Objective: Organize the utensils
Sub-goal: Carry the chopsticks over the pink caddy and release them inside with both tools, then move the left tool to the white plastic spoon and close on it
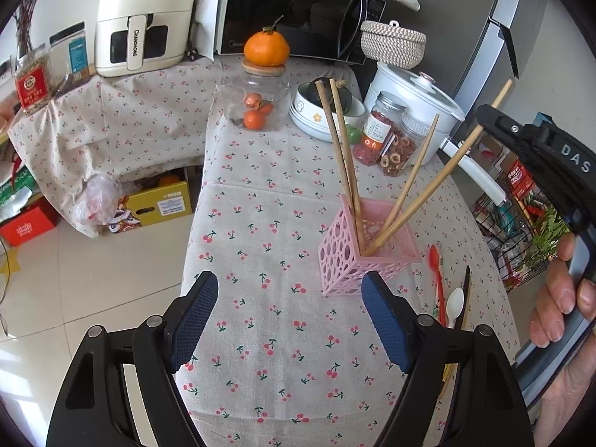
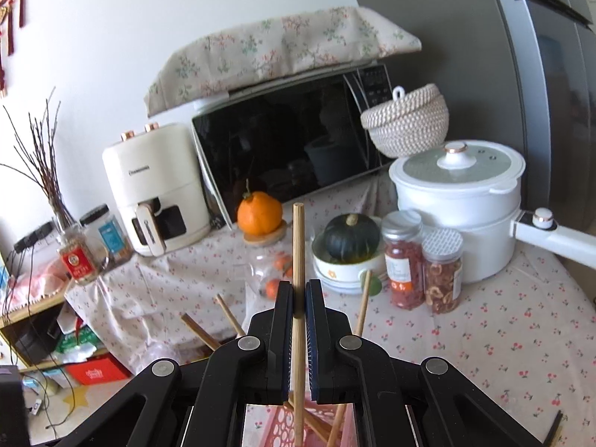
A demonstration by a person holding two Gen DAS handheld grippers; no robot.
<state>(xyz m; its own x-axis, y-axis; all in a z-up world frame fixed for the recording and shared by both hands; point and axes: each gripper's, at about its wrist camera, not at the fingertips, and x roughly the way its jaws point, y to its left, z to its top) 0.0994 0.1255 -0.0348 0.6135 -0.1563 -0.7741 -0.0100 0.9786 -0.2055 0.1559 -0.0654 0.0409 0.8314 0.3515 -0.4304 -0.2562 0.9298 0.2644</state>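
Note:
A pink perforated holder (image 1: pixel 350 260) stands on the cherry-print tablecloth (image 1: pixel 268 231) with several wooden chopsticks leaning in it. My right gripper (image 1: pixel 486 119) (image 2: pixel 298 292), gripped by a person's hand (image 1: pixel 562 298), is shut on one chopstick (image 1: pixel 428 193) (image 2: pixel 298 246) whose lower end sits inside the holder (image 2: pixel 279 424). Just in front of the holder, my left gripper (image 1: pixel 290 298) is open and empty, its right finger (image 1: pixel 383 316) close to the holder's near corner. To the right of the holder, a red spoon (image 1: pixel 436 275), a white spoon (image 1: pixel 455 303) and a dark stick (image 1: pixel 465 298) lie on the cloth.
Behind the holder stand a glass jar (image 1: pixel 257 104) with an orange on top, a bowl holding a dark squash (image 2: pixel 350 238), two snack jars (image 1: pixel 387 138), a white pot (image 2: pixel 458 201), a microwave and an air fryer (image 1: pixel 145 18). The table edge drops to floor at left; a wire rack (image 1: pixel 521 231) stands right.

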